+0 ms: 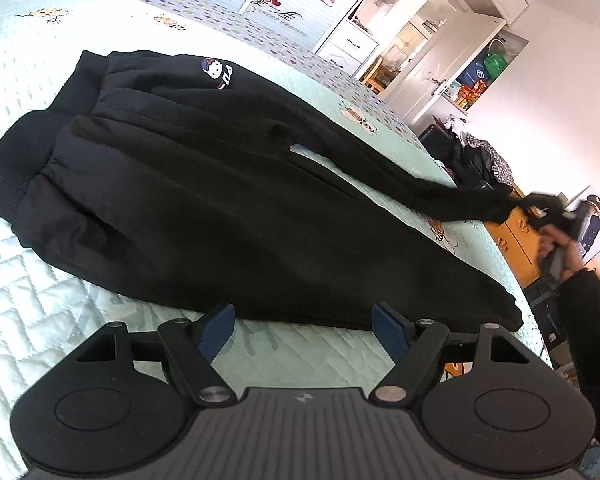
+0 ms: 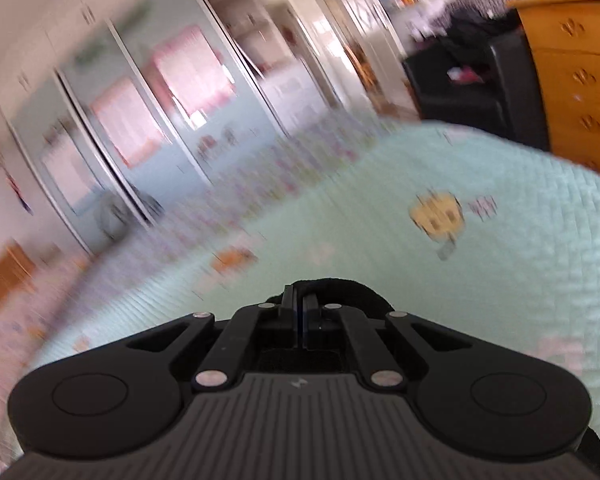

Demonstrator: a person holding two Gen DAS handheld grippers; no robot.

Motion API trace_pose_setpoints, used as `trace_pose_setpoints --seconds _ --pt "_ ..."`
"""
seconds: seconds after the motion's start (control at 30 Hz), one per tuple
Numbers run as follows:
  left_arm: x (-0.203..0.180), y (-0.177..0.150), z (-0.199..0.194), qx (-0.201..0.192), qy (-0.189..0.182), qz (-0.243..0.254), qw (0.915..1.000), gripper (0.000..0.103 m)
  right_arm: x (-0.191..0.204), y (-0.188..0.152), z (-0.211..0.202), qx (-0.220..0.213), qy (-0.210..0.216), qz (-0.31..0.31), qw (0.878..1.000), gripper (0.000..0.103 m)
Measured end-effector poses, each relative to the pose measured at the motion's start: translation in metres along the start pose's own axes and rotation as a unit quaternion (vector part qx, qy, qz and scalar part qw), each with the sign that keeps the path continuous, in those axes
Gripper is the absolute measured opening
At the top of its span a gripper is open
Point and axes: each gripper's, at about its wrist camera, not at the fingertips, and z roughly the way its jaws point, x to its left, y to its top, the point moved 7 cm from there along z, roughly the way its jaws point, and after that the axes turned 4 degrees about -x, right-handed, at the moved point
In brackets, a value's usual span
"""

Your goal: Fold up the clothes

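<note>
Black trousers spread on the bed, one leg end lifted

Left tool (image 1: 303,334) hovers wide open and empty just before the trousers (image 1: 204,200) on the bed (image 1: 40,280); farther off, right tool (image 2: 300,312) is clamped tight on the black leg end, raised off the bed.

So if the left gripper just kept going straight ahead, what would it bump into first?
Most likely the black trousers. The left gripper is open and tilted downward, with the near edge of the trousers lying right past its fingertips on the bed. Depth is hard to judge, so it might touch the bed cover just before the cloth.
</note>
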Motion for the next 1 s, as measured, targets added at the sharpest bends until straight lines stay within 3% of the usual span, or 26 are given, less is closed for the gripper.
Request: trace_pose_setpoints --seconds 0.07,0.13,0.2,0.3,0.47,0.6,0.8,1.0 --pt "0.0 -0.002 0.003 0.001 -0.003 -0.003 1.0 0.078 0.013 0.015 -0.026 -0.035 0.027 0.0 0.999 0.003" --pt "-0.001 -0.004 0.005 0.003 -0.007 -0.007 0.9999 0.078 0.017 0.016 -0.036 -0.051 0.024 -0.015 0.998 0.003" --pt "-0.004 -0.006 0.005 0.006 -0.013 -0.004 0.9999 0.078 0.004 0.006 -0.021 -0.023 -0.017 -0.041 0.999 0.003" --pt "-0.007 -0.009 0.003 0.007 -0.017 -0.002 0.9998 0.078 -0.043 -0.023 0.012 0.039 -0.072 0.031 0.996 0.003" --pt "-0.004 -0.009 -0.002 0.004 -0.015 -0.005 0.9999 0.08 -0.046 -0.045 0.03 0.038 -0.073 0.066 0.994 0.003" --pt "-0.003 -0.008 -0.001 0.003 -0.018 -0.011 0.9998 0.08 0.012 -0.024 0.024 0.006 -0.018 0.04 0.999 0.003" --pt "0.0 -0.012 -0.003 -0.001 -0.026 -0.026 0.9993 0.08 0.157 0.033 0.001 -0.031 0.089 -0.032 0.995 0.003" --pt "0.005 -0.02 -0.015 -0.013 -0.055 -0.05 0.9971 0.081 0.297 0.08 0.016 -0.015 0.149 -0.043 0.988 0.002"
